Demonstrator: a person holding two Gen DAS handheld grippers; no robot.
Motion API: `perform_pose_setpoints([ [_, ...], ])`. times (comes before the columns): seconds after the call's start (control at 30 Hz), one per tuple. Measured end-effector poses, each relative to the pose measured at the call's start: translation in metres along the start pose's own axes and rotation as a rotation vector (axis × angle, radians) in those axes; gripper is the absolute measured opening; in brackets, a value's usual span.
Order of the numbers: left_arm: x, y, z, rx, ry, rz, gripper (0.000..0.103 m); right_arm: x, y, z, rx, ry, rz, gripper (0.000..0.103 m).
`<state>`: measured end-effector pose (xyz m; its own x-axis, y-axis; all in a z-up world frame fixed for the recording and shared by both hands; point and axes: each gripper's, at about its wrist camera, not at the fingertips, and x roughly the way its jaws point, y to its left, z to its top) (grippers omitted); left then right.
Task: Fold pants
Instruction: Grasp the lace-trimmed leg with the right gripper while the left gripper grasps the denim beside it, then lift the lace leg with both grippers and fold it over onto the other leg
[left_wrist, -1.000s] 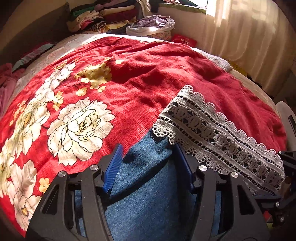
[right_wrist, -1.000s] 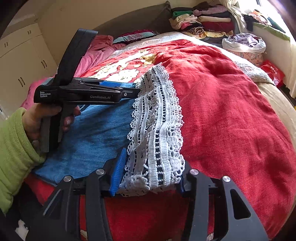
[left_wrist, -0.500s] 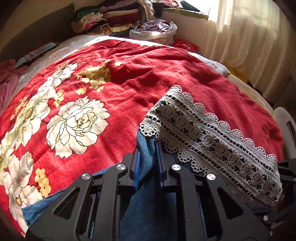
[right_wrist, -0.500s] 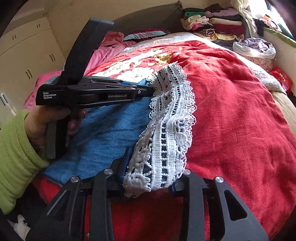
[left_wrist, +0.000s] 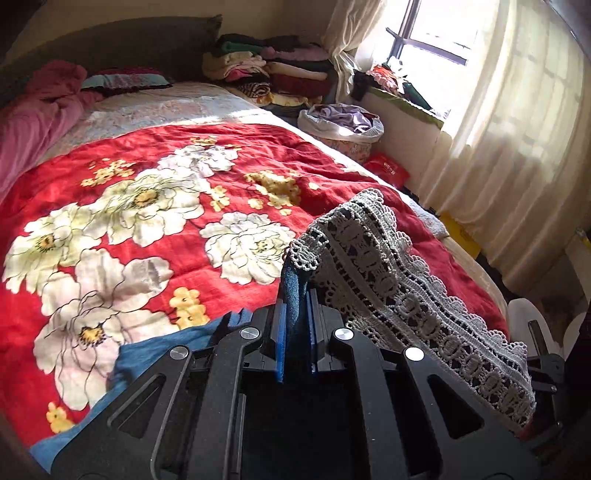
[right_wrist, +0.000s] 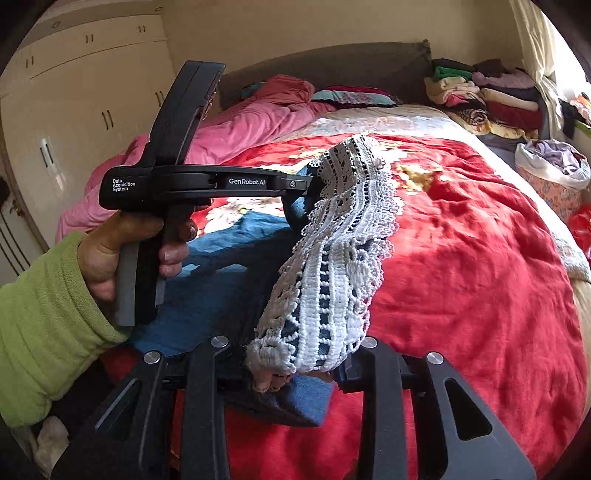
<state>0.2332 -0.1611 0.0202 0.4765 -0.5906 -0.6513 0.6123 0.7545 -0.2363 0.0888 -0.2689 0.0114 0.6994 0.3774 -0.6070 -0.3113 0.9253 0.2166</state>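
Observation:
Blue denim pants (left_wrist: 155, 350) with a white lace hem (left_wrist: 388, 280) lie on a red floral bedspread (left_wrist: 147, 221). My left gripper (left_wrist: 295, 306) is shut on a pinch of denim at the hem's corner, which stands up between the blue pads. In the right wrist view my right gripper (right_wrist: 295, 369) is shut on the other end of the lace hem (right_wrist: 332, 258), bunched between its fingers. The hem hangs raised between both grippers, with the denim (right_wrist: 229, 258) trailing down to the bed. The left gripper (right_wrist: 308, 184) is held by a hand (right_wrist: 110, 251) in a green sleeve.
Folded clothes (left_wrist: 280, 74) are stacked at the head of the bed, with a bag of laundry (left_wrist: 340, 122) beside them. A pink blanket (right_wrist: 240, 129) lies along the left side. A curtained window (left_wrist: 517, 129) is at the right, and white cupboards (right_wrist: 74, 92) at the left.
Both grippers closed on the hem's two ends, the left on denim and the right on lace. They then lifted the hem off the bedspread and swung toward the head of the bed.

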Motion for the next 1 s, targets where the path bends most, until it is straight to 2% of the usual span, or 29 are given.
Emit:
perform_pose_setpoints([
  [0.2, -0.008, 0.045, -0.03, -0.091, 0.064, 0.06, 0.006, 0.04, 0.042, -0.005, -0.071, 0.093, 0.032, 0.029],
  [0.27, -0.017, 0.059, -0.038, -0.139, 0.059, 0.061, 0.015, 0.048, 0.054, -0.01, -0.106, 0.117, 0.022, 0.029],
  [0.3, -0.024, 0.063, -0.04, -0.155, 0.047, 0.069, 0.019, 0.051, 0.06, -0.013, -0.128, 0.126, 0.014, 0.029],
  [0.37, -0.043, 0.074, -0.043, -0.192, 0.013, 0.083, 0.034, 0.054, 0.069, -0.015, -0.165, 0.135, -0.013, 0.029],
  [0.43, -0.064, 0.089, -0.047, -0.263, -0.022, 0.072, 0.039, 0.056, 0.076, -0.014, -0.197, 0.138, -0.023, 0.029],
  [0.57, -0.1, 0.116, -0.061, -0.392, -0.092, 0.052, 0.047, 0.057, 0.105, -0.018, -0.34, 0.119, -0.072, 0.029],
  [0.67, -0.115, 0.124, -0.073, -0.429, -0.114, 0.059, 0.053, 0.067, 0.123, -0.025, -0.415, 0.136, -0.084, 0.032],
  [0.83, -0.127, 0.138, -0.095, -0.517, -0.139, 0.024, 0.06, 0.083, 0.146, -0.039, -0.507, 0.187, -0.086, 0.034],
  [1.0, -0.13, 0.147, -0.111, -0.58, -0.155, -0.006, 0.062, 0.08, 0.155, -0.041, -0.559, 0.177, -0.058, 0.038],
])
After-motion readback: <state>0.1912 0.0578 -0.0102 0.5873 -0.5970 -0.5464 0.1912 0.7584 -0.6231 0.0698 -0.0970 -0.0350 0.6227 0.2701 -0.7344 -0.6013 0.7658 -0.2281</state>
